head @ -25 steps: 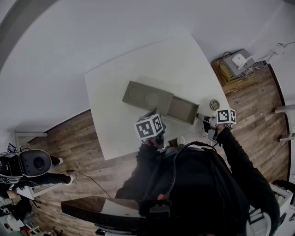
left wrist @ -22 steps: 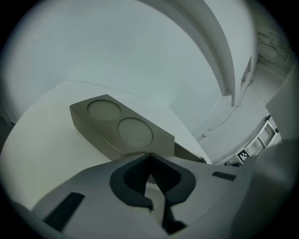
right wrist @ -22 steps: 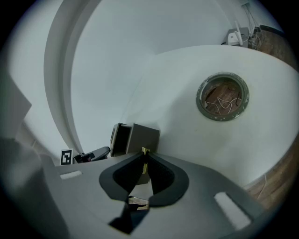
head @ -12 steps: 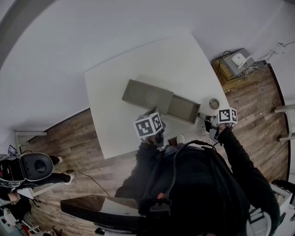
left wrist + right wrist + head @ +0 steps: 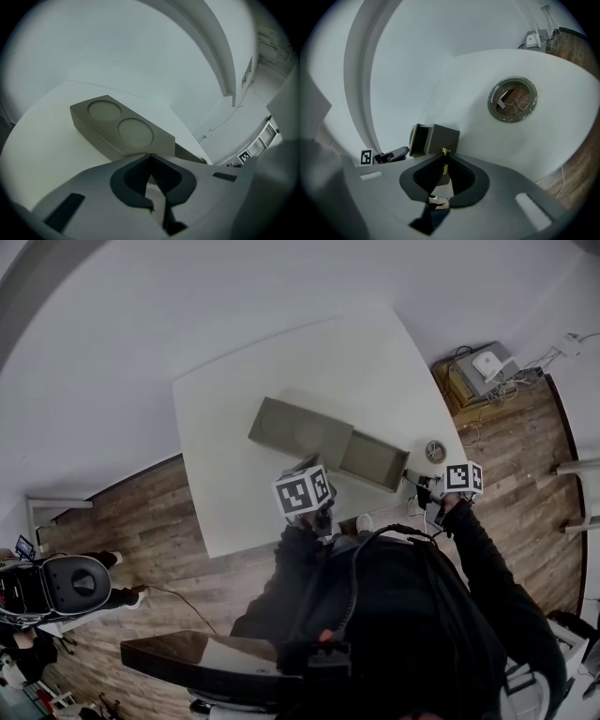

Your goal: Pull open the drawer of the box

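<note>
1 box (image 5: 300, 432), drawer (image 5: 373, 462) drawn out, on white table (image 5: 244, 381): right gripper (image 5: 444, 153) pinches what looks like the drawer's yellowish pull tab (image 5: 446, 161) to haul it; left gripper (image 5: 151, 157) closed, empty, idle.

text: none legible | numbers: none | brands: none | signs: square code patterns on left cube (image 5: 302, 493), right cube (image 5: 461, 476)

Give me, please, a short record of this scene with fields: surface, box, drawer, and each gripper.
surface: white table, with a round cable hole near the right gripper
box: grey box on the table, two round recesses on top
drawer: drawer already pulled out of the box, looks empty
left gripper: left gripper beside the box, fingers together, holding nothing
right gripper: right gripper, fingers shut on a small gold tab at the drawer's front
</note>
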Demonstrator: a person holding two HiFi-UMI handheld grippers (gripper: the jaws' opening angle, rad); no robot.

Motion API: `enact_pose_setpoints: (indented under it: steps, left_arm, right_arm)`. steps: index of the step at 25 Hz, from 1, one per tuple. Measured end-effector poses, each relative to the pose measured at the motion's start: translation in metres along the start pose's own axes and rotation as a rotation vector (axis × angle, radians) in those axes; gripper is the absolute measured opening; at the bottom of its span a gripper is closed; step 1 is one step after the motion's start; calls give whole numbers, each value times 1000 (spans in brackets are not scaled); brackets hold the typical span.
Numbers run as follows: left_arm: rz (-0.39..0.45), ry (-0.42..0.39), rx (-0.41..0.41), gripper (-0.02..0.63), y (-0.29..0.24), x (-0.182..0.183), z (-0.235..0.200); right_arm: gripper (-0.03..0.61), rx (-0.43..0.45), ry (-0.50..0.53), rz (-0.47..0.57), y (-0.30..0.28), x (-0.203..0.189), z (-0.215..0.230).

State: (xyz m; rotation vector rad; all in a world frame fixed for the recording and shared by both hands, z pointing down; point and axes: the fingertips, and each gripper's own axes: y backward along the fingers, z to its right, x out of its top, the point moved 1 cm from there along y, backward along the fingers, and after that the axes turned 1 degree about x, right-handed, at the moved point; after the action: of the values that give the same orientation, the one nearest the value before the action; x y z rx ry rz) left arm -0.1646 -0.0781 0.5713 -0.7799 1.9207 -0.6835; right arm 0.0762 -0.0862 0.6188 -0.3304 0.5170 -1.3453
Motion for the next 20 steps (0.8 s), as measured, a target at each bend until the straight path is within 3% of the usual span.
enact_pose_setpoints:
  steps: [20]
  left_arm:
    - [7,-10,2,-3,-1,0,1]
  right_arm:
    - [34,-15,40,11,7,-1,6]
